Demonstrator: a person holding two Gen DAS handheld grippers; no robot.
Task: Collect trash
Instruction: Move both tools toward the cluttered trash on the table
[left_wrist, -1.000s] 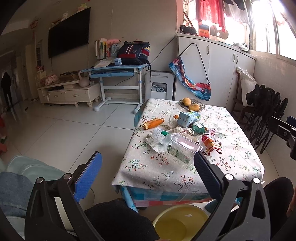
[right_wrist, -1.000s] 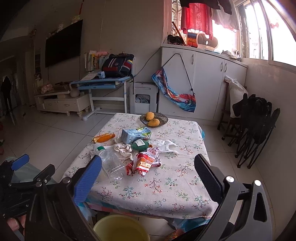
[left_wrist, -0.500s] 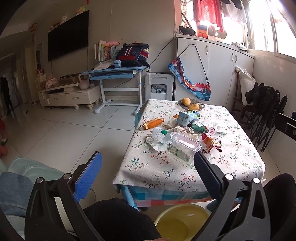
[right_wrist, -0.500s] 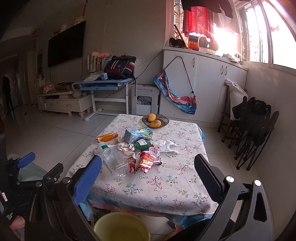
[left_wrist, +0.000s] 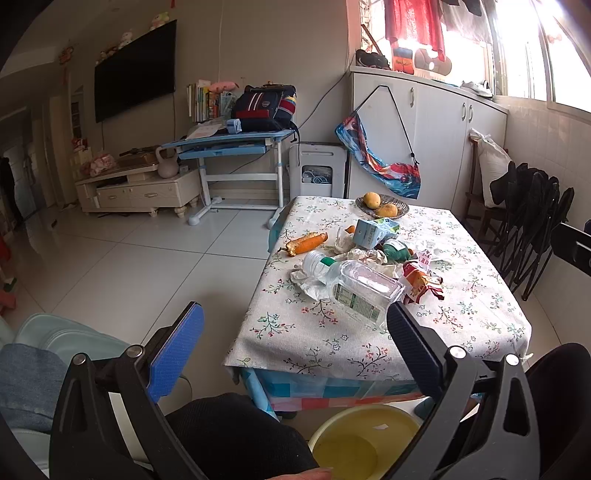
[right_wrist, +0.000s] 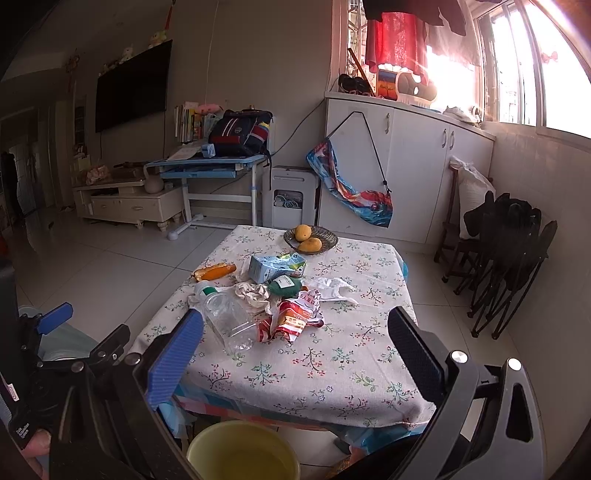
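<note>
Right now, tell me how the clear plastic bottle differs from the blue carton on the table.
The clear plastic bottle is see-through and looks empty; the blue carton is opaque, printed card. The bottle lies nearer the table's front edge; the carton lies farther back, by the fruit plate. Both lie on their sides among the trash.

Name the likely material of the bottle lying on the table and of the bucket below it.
Bottle: probably clear thin plastic; the tablecloth shows through it. Bucket: likely yellow moulded plastic, with a smooth, slightly glossy rim.
</note>
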